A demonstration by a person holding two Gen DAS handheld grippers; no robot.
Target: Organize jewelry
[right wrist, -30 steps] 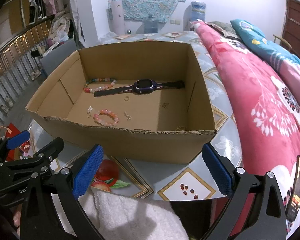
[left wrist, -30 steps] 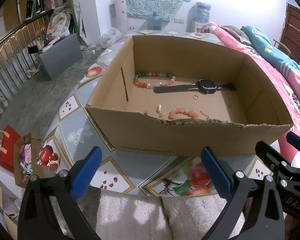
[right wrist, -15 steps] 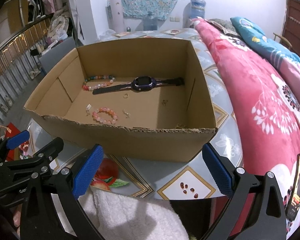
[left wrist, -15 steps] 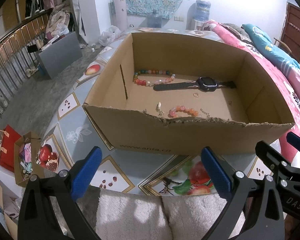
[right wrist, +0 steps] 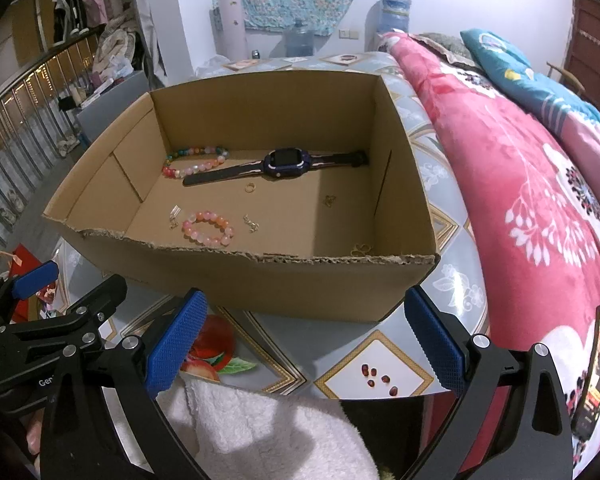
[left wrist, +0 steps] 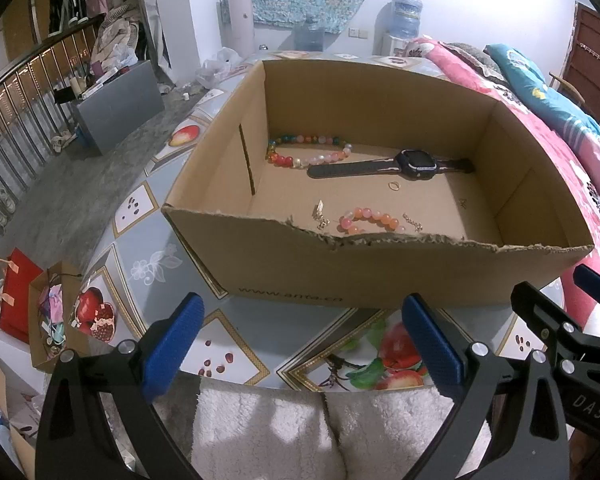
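Observation:
An open cardboard box (left wrist: 284,264) (right wrist: 300,280) stands on the patterned table. Inside lie a multicolour bead bracelet (left wrist: 306,152) (right wrist: 196,162), a dark smartwatch (left wrist: 396,164) (right wrist: 284,162), a pink bead bracelet (left wrist: 370,220) (right wrist: 208,228), a gold ring (left wrist: 394,186) (right wrist: 250,188) and small gold pieces (left wrist: 320,216) (right wrist: 252,224). My left gripper (left wrist: 300,344) is open and empty in front of the box. My right gripper (right wrist: 304,340) is open and empty, also in front of the box.
A white fluffy cloth (left wrist: 340,432) (right wrist: 260,432) lies at the table's near edge. A pink floral quilt (right wrist: 540,200) covers the bed on the right. A phone (right wrist: 592,368) lies on it. Gift bags (left wrist: 24,308) stand on the floor at left.
Both grippers have risen a little and tilted down, so more of the box floor shows. Nothing in the box has moved.

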